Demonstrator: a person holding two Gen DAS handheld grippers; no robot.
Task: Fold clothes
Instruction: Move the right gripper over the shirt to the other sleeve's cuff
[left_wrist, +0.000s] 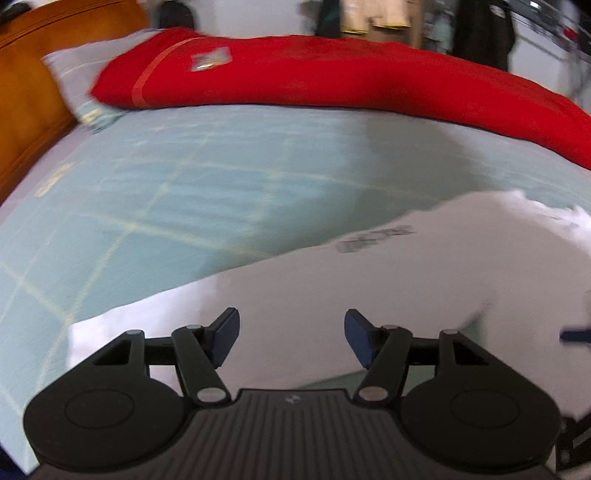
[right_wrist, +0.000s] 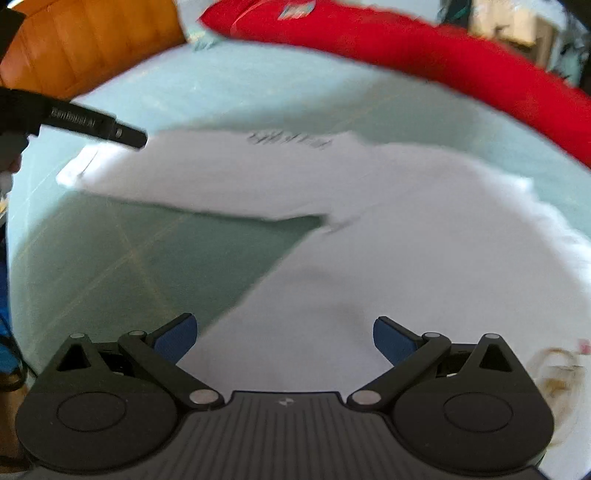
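Your widest free room is the bare stretch of bed (left_wrist: 207, 173) between the white garment (left_wrist: 369, 280) at the near edge and the red quilt (left_wrist: 332, 77) heaped along the far edge. The quilt is a long, raised barrier there. At the far left corner a pillow (left_wrist: 74, 88) leans against the wooden headboard (left_wrist: 29, 74), closing that side. In the right wrist view, the left gripper (right_wrist: 74, 122) reaches in over the garment's left end, so you have less room on that side.

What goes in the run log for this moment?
left claw: open, empty | right claw: open, empty | white garment: spread on bed
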